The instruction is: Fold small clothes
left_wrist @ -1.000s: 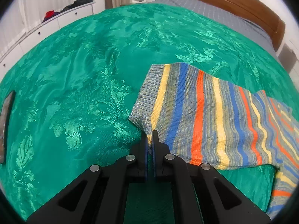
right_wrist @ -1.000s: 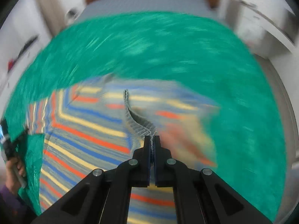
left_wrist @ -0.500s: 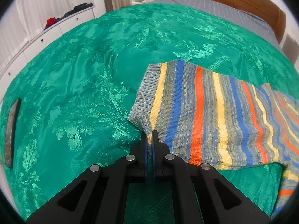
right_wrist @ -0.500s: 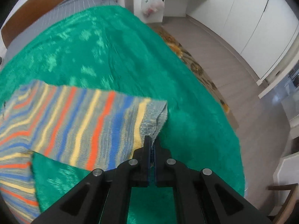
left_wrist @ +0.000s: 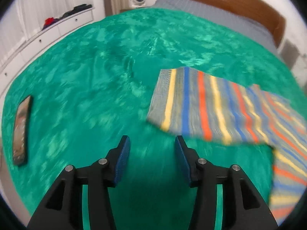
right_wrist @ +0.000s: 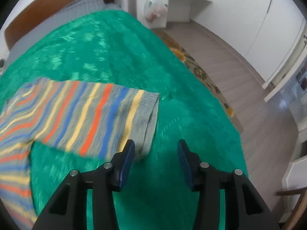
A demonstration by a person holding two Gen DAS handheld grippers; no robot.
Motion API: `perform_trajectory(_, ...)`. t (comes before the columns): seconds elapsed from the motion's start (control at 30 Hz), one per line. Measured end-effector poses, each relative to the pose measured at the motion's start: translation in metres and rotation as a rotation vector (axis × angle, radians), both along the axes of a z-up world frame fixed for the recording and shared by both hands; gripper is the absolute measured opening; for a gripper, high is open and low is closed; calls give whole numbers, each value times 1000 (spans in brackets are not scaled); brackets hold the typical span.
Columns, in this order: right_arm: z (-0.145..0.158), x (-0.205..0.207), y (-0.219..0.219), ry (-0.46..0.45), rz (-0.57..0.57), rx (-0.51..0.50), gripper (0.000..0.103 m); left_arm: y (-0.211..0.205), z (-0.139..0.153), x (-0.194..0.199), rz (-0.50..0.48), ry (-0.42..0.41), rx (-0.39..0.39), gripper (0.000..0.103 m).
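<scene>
A small striped knit sweater (left_wrist: pixel 220 107) in grey, yellow, blue and orange lies spread on the green bedspread (left_wrist: pixel 96 72). In the left wrist view one sleeve stretches flat to the right of my left gripper (left_wrist: pixel 151 143), whose jaws are opening with nothing between them; the cuff lies just beyond the right fingertip. In the right wrist view the other sleeve of the sweater (right_wrist: pixel 86 113) lies flat to the left, its cuff edge beside the left finger of my right gripper (right_wrist: pixel 155 145). Its jaws are opening too, with only bedspread between them.
A dark flat phone-like slab (left_wrist: pixel 22 132) lies on the bedspread at the far left. A wooden headboard (left_wrist: pixel 230 2) and grey pillows stand at the back. White drawers (left_wrist: pixel 48 32) line the left wall. The bed's edge drops to a wood floor and a floral rug (right_wrist: pixel 201 71).
Both grippers were shut on the sleeve cuffs; now both have let go and their jaws stand apart. The left gripper has drawn back and up from its cuff. Both sleeves lie flat.
</scene>
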State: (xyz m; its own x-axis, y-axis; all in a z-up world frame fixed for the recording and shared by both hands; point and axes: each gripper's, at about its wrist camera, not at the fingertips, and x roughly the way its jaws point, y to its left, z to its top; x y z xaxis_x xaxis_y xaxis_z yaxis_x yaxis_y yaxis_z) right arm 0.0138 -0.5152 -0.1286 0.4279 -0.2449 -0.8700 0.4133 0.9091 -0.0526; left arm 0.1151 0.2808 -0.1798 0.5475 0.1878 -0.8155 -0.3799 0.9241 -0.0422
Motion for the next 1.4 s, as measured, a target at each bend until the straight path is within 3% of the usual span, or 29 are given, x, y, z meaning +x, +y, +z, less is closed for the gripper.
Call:
perform_trajectory(0.1, 8, -36, 39, -24, 114, 85, 48, -18, 12, -61, -160, 14, -128, 55)
perform_trajectory(0.2, 2, -80, 96, -36, 287, 312, 48, -54, 9, -113, -357, 63, -206, 58)
perform_trajectory(0.27, -10, -105, 133, -10, 380, 434, 48, -88, -3, -146, -475, 118, -228, 58)
perform_trajectory(0.37, -31, -123, 173, 62, 455, 533, 48, -122, -21, -167, -565, 171, -224, 57)
perform_trajectory(0.43, -43, -128, 189, 103, 484, 507, 48, -139, -31, -171, -602, 195, -197, 51)
perform_trajectory(0.47, -52, -127, 196, 132, 491, 502, 47, -147, -37, -171, -609, 209, -183, 39)
perform_trajectory(0.5, -59, -123, 199, 161, 493, 515, 38, -151, -40, -172, -617, 218, -187, 15)
perform_trajectory(0.53, -66, -122, 201, 189, 495, 528, 25, -155, -42, -174, -629, 230, -204, 3)
perform_trajectory(0.57, -69, -121, 204, 210, 500, 512, 6, -158, -44, -175, -637, 240, -210, 3)
perform_trajectory(0.63, -66, -122, 201, 219, 492, 474, 6, -162, -37, -181, -652, 227, -146, 2)
perform_trajectory(0.77, -48, -126, 201, 221, 479, 398, 5, -157, -27, -193, -657, 234, -126, 2)
perform_trajectory(0.97, -85, -117, 208, 264, 435, 369, 5, -159, -48, -185, -622, 272, -114, 2)
perform_trajectory(1.07, -85, -116, 209, 252, 430, 360, 5, -157, -47, -187, -621, 252, -133, 3)
perform_trajectory(1.13, -82, -115, 213, 228, 431, 350, 8, -154, -41, -192, -622, 224, -151, 8)
perform_trajectory(1.23, -71, -123, 212, 186, 426, 345, 36, -136, -24, -208, -605, 175, -165, 25)
perform_trajectory(1.27, -63, -128, 209, 157, 425, 335, 49, -131, -18, -211, -599, 152, -174, 42)
perform_trajectory(1.3, -54, -132, 208, 118, 419, 313, 57, -125, -8, -215, -584, 114, -172, 62)
perform_trajectory(1.4, -28, -141, 202, -24, 367, 202, 66, -107, 14, -208, -528, 3, -135, 87)
